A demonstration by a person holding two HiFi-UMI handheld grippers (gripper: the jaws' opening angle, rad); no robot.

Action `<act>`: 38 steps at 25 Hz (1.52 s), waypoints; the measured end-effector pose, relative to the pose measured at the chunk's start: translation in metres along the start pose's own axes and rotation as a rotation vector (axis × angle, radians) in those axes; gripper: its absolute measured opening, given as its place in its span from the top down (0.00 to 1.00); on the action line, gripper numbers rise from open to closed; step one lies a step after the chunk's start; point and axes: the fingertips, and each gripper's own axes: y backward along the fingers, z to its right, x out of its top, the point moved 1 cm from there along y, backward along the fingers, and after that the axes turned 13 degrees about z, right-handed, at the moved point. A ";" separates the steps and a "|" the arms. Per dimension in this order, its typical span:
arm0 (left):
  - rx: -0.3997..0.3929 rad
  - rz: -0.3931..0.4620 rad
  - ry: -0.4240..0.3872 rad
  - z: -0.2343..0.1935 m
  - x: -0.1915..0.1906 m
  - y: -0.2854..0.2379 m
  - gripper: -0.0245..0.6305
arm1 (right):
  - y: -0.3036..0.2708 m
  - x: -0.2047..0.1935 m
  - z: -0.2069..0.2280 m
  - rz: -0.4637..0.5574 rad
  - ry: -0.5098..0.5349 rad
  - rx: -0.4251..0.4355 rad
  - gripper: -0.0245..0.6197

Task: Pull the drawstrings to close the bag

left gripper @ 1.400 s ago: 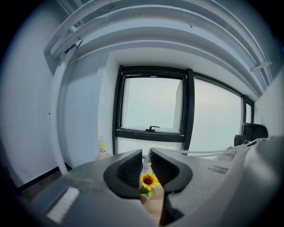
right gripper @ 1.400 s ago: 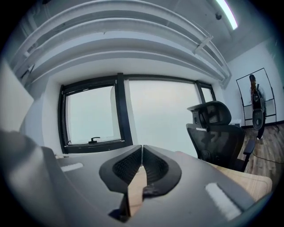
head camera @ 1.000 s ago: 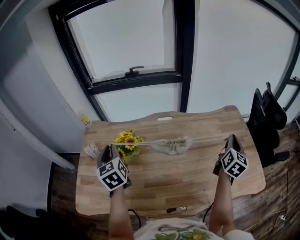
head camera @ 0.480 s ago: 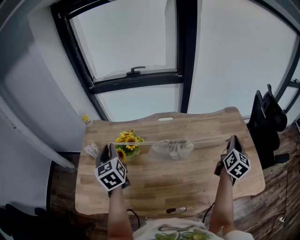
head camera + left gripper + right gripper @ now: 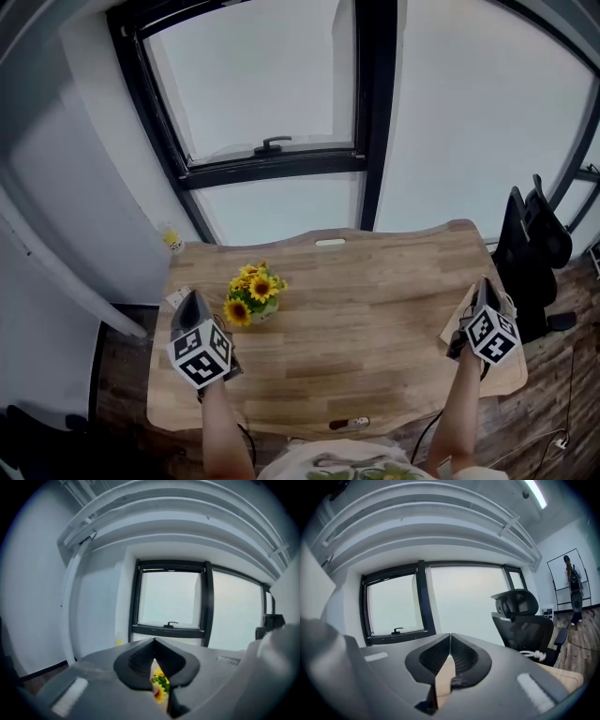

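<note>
Left gripper (image 5: 190,296) out past the wooden table's (image 5: 375,328) left edge; its own view shows the jaws have just been closing, tips together, nothing between, only the yellow sunflower bunch (image 5: 251,291) peeping beneath. Right gripper (image 5: 484,283) over the right edge, jaws together too. The head view alone catches the beige drawstring bag (image 5: 460,321), a pale patch against the right gripper. The right gripper view alone shows a knotted white cord (image 5: 536,656) before the black office chair (image 5: 525,620). Wide bare tabletop between.

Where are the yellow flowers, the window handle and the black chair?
yellow flowers (image 5: 251,292), head view, on the blooms.
window handle (image 5: 272,142), head view, on its lever.
black chair (image 5: 536,230), head view, on its backrest.
</note>
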 end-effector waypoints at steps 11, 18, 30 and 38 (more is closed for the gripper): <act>-0.147 -0.090 0.031 0.052 -0.039 0.013 0.95 | 0.016 0.007 -0.032 -0.012 0.058 0.145 0.95; -0.207 -0.078 0.037 0.070 -0.032 0.019 0.95 | 0.027 0.024 -0.082 -0.009 0.044 0.296 0.95; -0.399 -0.228 0.033 0.113 -0.088 0.034 0.95 | 0.054 0.014 -0.120 -0.062 0.003 0.431 0.94; -0.698 -0.384 -0.018 0.214 -0.144 0.051 0.89 | 0.080 -0.019 -0.104 -0.125 -0.035 0.395 0.94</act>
